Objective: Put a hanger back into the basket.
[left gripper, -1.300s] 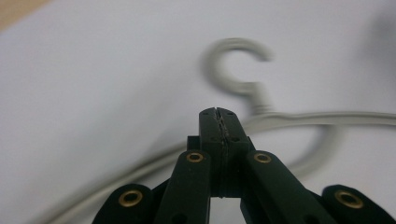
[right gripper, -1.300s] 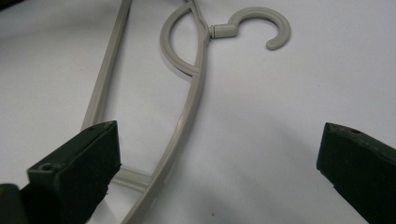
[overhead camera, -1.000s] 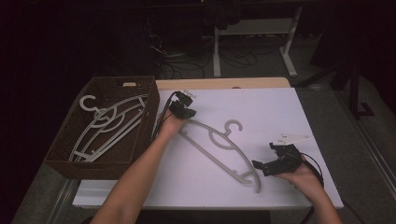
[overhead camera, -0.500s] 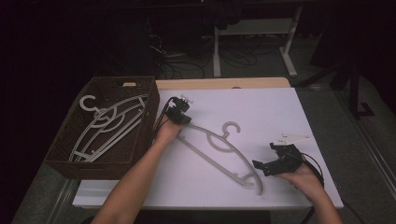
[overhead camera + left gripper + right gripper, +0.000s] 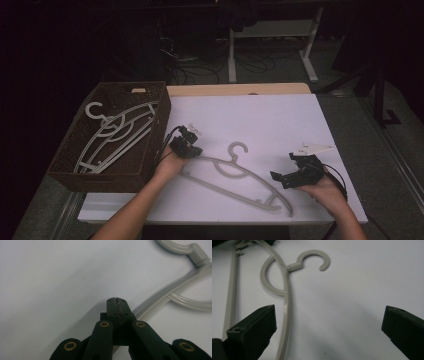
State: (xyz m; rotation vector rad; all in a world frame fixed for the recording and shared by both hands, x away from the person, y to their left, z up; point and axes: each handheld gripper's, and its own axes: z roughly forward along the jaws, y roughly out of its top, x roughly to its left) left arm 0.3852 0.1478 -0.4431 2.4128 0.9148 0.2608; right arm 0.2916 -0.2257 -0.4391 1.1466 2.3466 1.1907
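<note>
Hanger (image 5: 235, 172), pale grey plastic with a curled hook, lies flat on the white table (image 5: 260, 120); its left end is hidden beneath the left gripper (image 5: 186, 146), jaws pressed together. Right gripper (image 5: 280, 176) gapes empty near its other end.

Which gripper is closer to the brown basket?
Left. The left gripper sits right beside the basket; the right gripper is far across the white table, past the hanger.
</note>
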